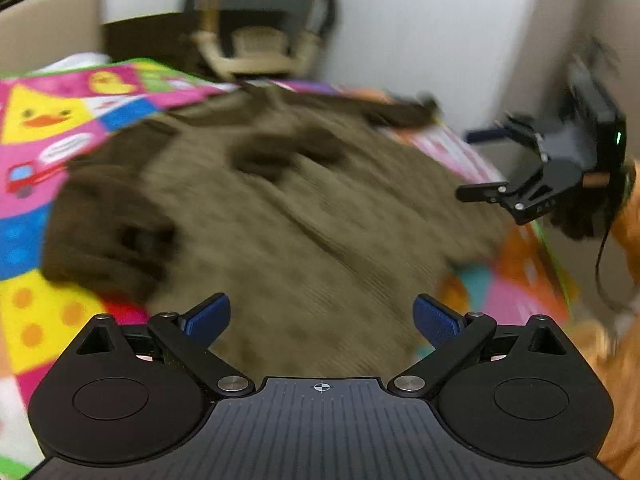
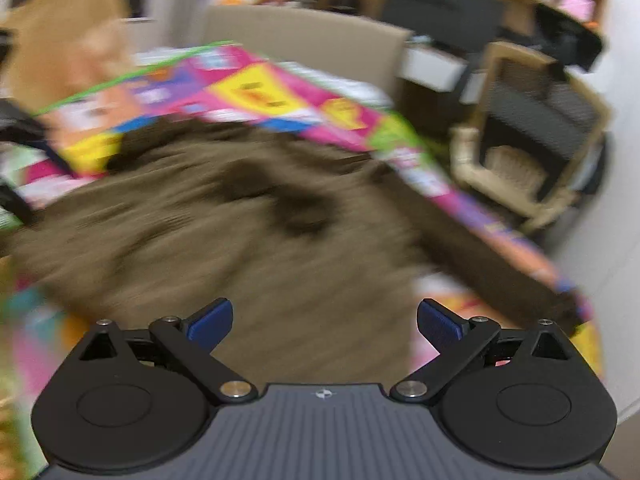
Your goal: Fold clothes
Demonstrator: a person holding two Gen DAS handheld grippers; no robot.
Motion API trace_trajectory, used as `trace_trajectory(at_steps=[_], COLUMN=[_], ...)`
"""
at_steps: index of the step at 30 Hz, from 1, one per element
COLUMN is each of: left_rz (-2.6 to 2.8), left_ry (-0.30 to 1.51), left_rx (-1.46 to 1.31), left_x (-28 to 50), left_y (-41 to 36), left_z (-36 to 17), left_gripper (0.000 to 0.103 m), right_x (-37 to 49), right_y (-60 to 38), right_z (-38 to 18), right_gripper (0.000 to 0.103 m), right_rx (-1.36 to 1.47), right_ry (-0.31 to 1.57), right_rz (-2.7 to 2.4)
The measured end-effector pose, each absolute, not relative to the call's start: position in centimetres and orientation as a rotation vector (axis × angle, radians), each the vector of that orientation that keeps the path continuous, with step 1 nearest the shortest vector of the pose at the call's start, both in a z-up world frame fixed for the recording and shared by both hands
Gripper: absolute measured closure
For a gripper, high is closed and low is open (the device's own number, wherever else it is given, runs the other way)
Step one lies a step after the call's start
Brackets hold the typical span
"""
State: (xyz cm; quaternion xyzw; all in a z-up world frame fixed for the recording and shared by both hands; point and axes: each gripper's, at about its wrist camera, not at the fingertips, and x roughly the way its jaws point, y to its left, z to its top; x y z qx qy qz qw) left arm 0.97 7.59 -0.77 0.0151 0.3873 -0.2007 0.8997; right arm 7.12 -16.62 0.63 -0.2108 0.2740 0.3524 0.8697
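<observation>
A bright play mat (image 1: 52, 120) printed with ducks, a fire truck and coloured squares covers the surface. Spread across its middle lies a brown ribbed sweater (image 1: 304, 216), rumpled, with darker folds near its top and a darker sleeve bunched at the left edge in the left wrist view. Both views are blurred, so fine detail of the knit is lost.

Behind the mat stands a chair (image 2: 532, 152) with a pale frame and dark back, against a white wall (image 1: 420, 32).

The left gripper (image 1: 322, 316) hovers over the sweater's near edge, its blue-padded fingers (image 1: 210, 316) spread wide and holding nothing. The right gripper (image 2: 324, 320) is likewise spread wide and empty — it hangs above the sweater's near edge.
</observation>
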Motion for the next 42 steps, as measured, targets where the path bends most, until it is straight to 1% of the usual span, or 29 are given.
trace_trajectory(at_steps=[3,6,9,12,14,17,18,20,24,27,31,33,35,38,42], left_rz=[-0.448,-0.409,-0.244,-0.003,0.108,0.092,0.051,-0.064,-0.191,-0.189,-0.08,-0.012,0.063,0.144,0.174], left_ry=[0.825,0.855,0.782,0.582,0.47,0.384,0.388,0.458,0.664,0.739,0.731,0.686,0.603,0.49,0.488], left_rx=[0.133,0.229,0.384,0.387,0.235,0.079,0.052,0.034,0.158,0.264,0.382,0.408,0.412,0.378,0.373], left_x=[-0.9,-1.8,-1.8,-2.3,-3.1,-4.9,-5.4,-5.5,-4.6,-4.1,-2.5,-1.7,-0.9,-0.1,-0.6], left_y=[4.9,3.1,2.6,4.9,7.6,10.3,10.8,10.9,8.5,6.5,5.8,5.9,6.4,7.3,8.2], left_z=[-1.9,-3.5,-3.9,-0.8,2.5,5.2,5.5,4.9,0.9,-2.0,-3.9,-3.6,-1.9,0.8,1.2], left_gripper=[0.003,0.003,0.003,0.003,0.003,0.003,0.002,0.002,0.001,0.001,0.001,0.001,0.001,0.001,0.002], right_x=[3.5,2.3,2.8,3.0,2.4,1.4,1.1,0.9,0.5,-0.2,-0.6,-0.4,-0.2,0.0,0.0], right_y=[-15.7,-14.3,-14.9,-16.9,-18.3,-19.8,-20.2,-20.5,-19.1,-17.1,-13.7,-12.0,-10.5,-8.9,-10.1], right_z=[-0.7,-2.2,-1.3,1.4,2.9,3.5,3.6,3.1,1.0,-0.3,-2.1,-2.8,-3.0,-2.8,-2.3], right_gripper=[0.004,0.004,0.005,0.005,0.005,0.005,0.005,0.004,0.004,0.004,0.003,0.003,0.003,0.003,0.003], right_rx=[-0.492,-0.568,-0.524,-0.415,-0.367,-0.362,-0.363,-0.383,-0.43,-0.462,-0.515,-0.523,-0.528,-0.555,-0.636], right_ry=[0.569,0.525,0.451,0.349,0.302,0.291,0.291,0.327,0.424,0.467,0.517,0.53,0.524,0.465,0.304], right_rz=[0.815,0.729,0.59,0.48,0.447,0.451,0.453,0.469,0.538,0.617,0.687,0.706,0.715,0.684,0.473])
